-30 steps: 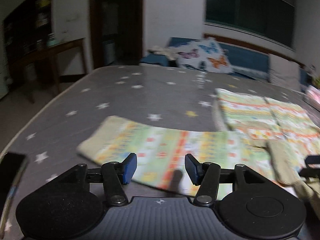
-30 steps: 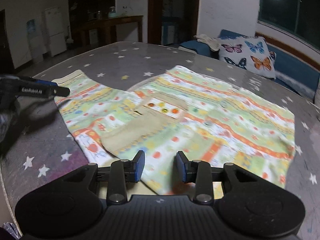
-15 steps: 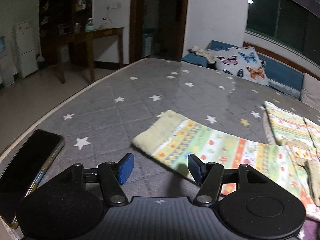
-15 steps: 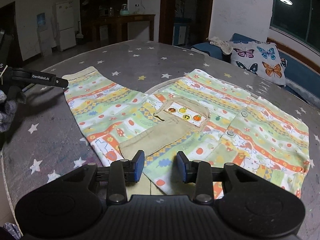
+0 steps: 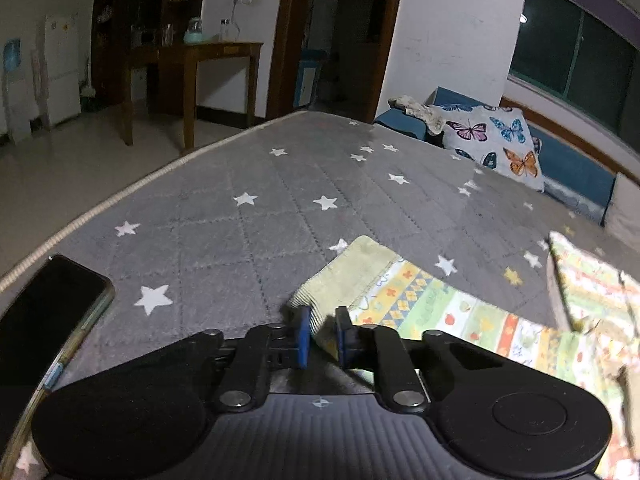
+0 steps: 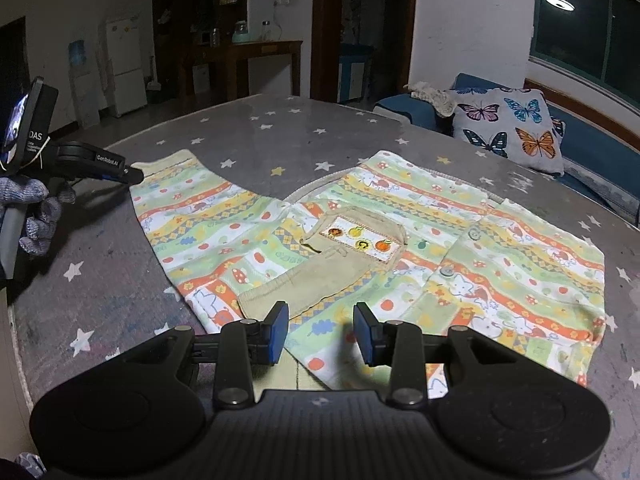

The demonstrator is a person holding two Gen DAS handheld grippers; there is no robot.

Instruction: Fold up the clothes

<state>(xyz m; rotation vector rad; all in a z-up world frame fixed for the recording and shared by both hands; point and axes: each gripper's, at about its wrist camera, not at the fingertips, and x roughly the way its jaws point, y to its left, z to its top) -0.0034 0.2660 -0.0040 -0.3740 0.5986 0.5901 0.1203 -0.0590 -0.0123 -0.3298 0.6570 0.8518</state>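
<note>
A child's patterned shirt (image 6: 400,248) with green, orange and yellow stripes lies flat on the grey star-print mattress (image 5: 260,216). One sleeve stretches left, ending in a beige cuff (image 5: 344,280). My left gripper (image 5: 322,338) is shut on the near corner of that cuff; it also shows in the right wrist view (image 6: 128,174), at the sleeve's end. My right gripper (image 6: 320,334) is open and empty, hovering just above the shirt's near hem, below a folded beige sleeve (image 6: 316,276).
A black phone (image 5: 44,320) lies at the mattress's near left edge. A butterfly pillow (image 6: 508,128) and blue sofa (image 6: 592,160) stand beyond the far edge. A wooden table (image 5: 200,76) and doorway (image 5: 332,36) are across the room.
My left gripper moved to the sleeve cuff and closed on its corner. My right gripper stayed open over the hem and shifted only slightly.
</note>
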